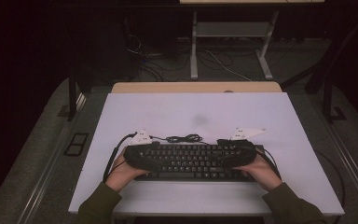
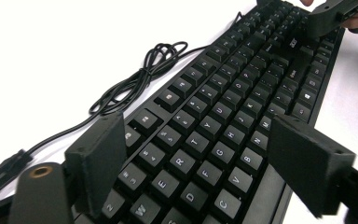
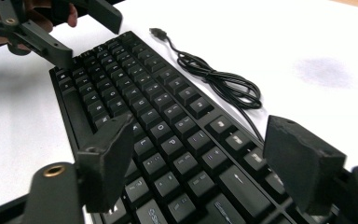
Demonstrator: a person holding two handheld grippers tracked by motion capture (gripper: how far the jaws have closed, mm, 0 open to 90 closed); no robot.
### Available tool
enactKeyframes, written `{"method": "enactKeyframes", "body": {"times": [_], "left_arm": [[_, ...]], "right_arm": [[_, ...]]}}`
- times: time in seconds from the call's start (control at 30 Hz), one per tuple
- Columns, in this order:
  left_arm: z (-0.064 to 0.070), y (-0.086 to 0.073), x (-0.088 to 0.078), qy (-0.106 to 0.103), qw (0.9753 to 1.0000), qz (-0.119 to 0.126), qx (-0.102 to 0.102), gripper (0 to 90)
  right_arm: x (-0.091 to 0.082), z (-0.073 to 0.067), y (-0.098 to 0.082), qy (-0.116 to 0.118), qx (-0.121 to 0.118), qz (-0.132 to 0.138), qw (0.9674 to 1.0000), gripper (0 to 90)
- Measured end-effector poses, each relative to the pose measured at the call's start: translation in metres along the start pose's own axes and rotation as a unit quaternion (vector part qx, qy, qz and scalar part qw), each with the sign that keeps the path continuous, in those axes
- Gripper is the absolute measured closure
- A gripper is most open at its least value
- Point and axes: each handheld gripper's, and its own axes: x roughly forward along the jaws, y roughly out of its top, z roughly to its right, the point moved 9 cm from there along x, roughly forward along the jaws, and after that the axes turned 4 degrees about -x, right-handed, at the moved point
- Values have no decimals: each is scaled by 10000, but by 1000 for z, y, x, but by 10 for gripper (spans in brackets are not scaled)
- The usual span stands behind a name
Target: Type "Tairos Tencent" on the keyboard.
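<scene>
Keyboard (image 1: 193,161) lies flat on the white counter (image 1: 177,112), near the front edge, roughly centred. Left tongs (image 2: 200,158) straddle its left end, right tongs (image 3: 196,158) its right end; both stand wide, pads clear of the case, nothing gripped. Looks like a release after placing, or the set-up for a two-ended lift. To do it well: keep both tongs level, pads off the keycaps, and back out sideways, not across the keys. Coiled cable (image 1: 184,138) lies just beyond the far edge of the keyboard, its plug toward the left, a snag risk for any far-side sweep. Far half of the counter gives open room; the near strip is narrow.
</scene>
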Motion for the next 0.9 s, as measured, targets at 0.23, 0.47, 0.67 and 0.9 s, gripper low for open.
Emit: {"method": "enactKeyframes", "body": {"times": [0.23,0.47,0.67,0.9], "left_arm": [[-3,-1,-10,93,9998,171,-29,144],[-4,-7,-17,152,9995,266,-50,114],[-3,-11,-21,175,9993,309,-100,75],[-3,-14,-22,115,9994,307,-124,14]], "right_arm": [[-14,5,-4,-117,27,154,9998,214],[-34,11,-11,-210,57,310,9993,197],[-49,16,-20,-366,63,385,9986,188],[-65,20,-30,-465,133,449,9978,184]]}}
